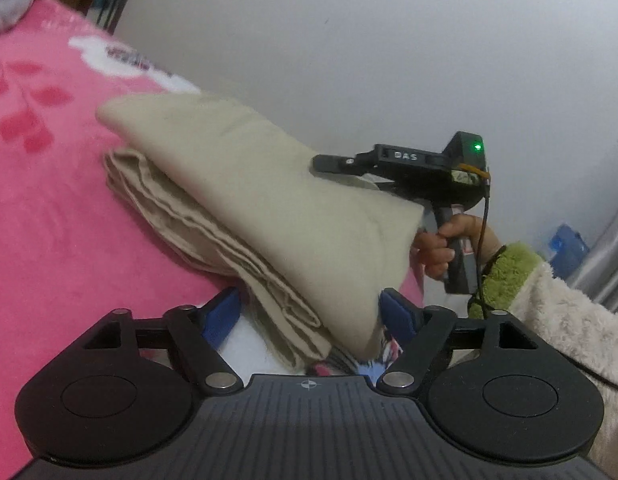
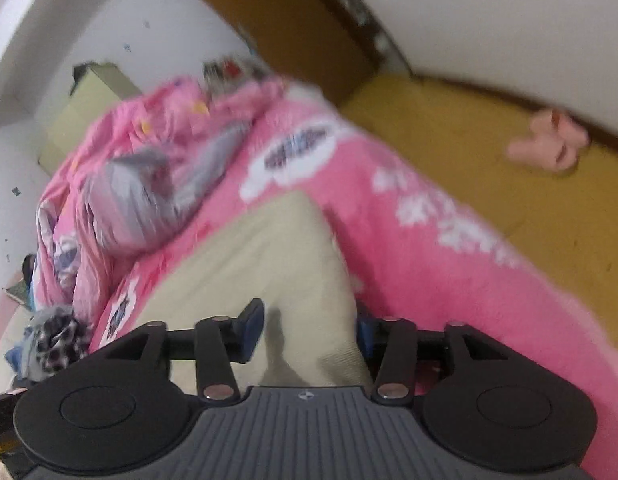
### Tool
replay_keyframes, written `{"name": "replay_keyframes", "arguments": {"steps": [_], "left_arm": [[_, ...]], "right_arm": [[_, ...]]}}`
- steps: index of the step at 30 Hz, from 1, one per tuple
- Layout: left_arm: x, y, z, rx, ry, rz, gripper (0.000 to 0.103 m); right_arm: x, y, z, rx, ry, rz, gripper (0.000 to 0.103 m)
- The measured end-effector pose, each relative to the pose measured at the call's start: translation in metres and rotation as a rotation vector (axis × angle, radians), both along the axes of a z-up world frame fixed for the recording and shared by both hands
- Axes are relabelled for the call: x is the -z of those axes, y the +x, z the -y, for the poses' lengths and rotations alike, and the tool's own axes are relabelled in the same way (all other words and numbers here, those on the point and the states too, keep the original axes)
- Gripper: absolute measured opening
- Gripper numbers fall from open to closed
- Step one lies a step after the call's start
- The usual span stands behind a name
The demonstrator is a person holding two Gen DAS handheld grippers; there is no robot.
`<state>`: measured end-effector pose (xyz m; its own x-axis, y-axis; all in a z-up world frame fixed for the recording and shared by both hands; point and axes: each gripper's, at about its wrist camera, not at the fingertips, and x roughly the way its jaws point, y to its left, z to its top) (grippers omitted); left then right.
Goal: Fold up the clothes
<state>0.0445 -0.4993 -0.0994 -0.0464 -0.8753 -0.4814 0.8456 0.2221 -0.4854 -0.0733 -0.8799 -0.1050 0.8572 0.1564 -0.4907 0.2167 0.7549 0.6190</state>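
A folded beige garment [image 1: 245,208] lies on the pink floral blanket [image 1: 49,200]. Its top layer is lifted off the stacked folds below. My left gripper [image 1: 309,316] is open, its blue pads on either side of the garment's near corner. My right gripper [image 1: 329,162] comes in from the right at the lifted layer's far edge, fingertips hidden by the cloth. In the right wrist view the beige garment [image 2: 261,272] passes between the blue pads [image 2: 253,332] of the right gripper [image 2: 309,336], which stand apart around the cloth. That view is blurred.
A crumpled pink and grey quilt [image 2: 141,192] is heaped at the bed's far end. The yellow floor [image 2: 489,152] lies beside the bed, with a pink slipper [image 2: 549,146] on it. A white wall [image 1: 389,60] stands behind the bed.
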Motion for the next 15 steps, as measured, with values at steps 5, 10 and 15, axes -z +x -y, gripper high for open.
{"name": "replay_keyframes", "arguments": {"steps": [5,10,15], "left_arm": [[-0.033,0.003,-0.045,-0.033,-0.081,0.143,0.08],[-0.063,0.011,-0.033,-0.045,-0.15,0.24,0.082],[-0.029,0.058,0.025,-0.113,0.018,0.144,0.076]], "right_arm": [[-0.047,-0.039,-0.013,0.15,-0.085,0.133,0.055],[-0.09,-0.058,-0.091,0.107,-0.269,0.223,0.044],[-0.054,-0.044,-0.159,0.055,-0.383,0.044,0.041]]}}
